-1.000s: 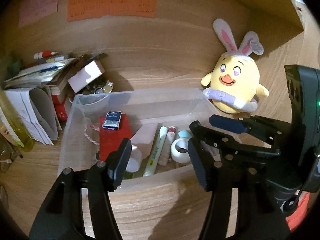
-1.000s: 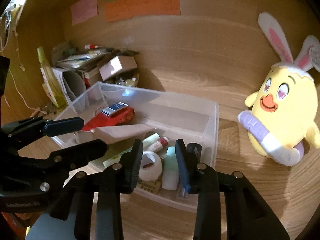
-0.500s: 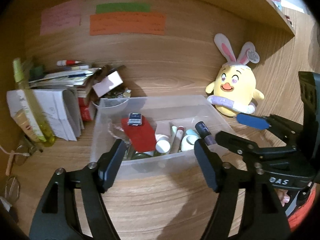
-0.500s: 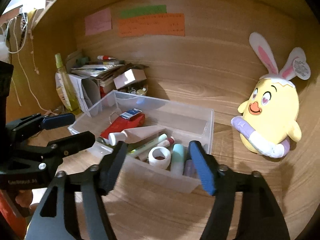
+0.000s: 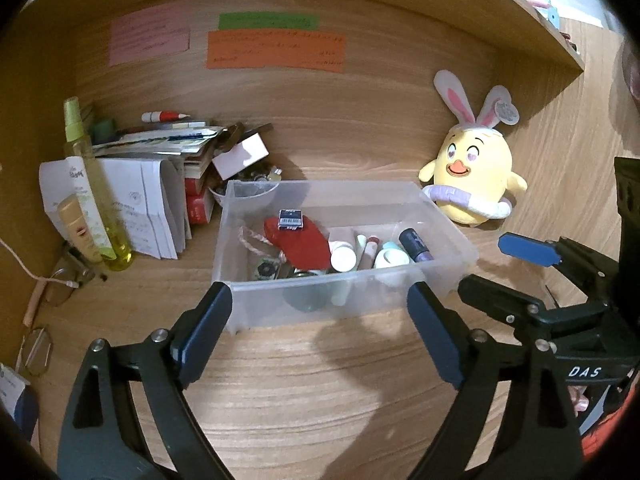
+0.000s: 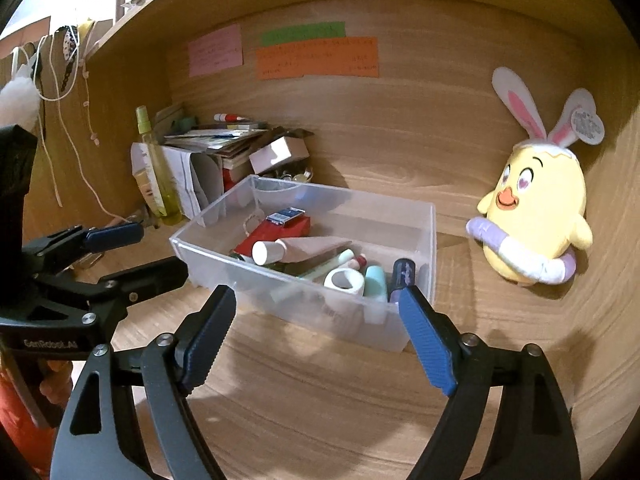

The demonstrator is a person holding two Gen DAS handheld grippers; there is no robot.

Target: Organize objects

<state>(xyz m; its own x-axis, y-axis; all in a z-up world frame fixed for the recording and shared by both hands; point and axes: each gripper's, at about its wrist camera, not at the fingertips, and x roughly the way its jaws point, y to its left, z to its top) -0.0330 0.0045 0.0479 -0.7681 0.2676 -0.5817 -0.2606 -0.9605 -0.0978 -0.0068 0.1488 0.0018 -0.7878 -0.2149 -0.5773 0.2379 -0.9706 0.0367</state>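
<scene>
Wooden desk [image 5: 320,368], bin [image 5: 344,308] lengthwise left-right.

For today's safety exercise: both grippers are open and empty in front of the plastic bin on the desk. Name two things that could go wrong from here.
1. The clear bin is crowded: reaching in for the white tape roll could nudge the dark purple tube leaning at the wall.
2. The left gripper and right gripper are close together, so they might collide.
</scene>
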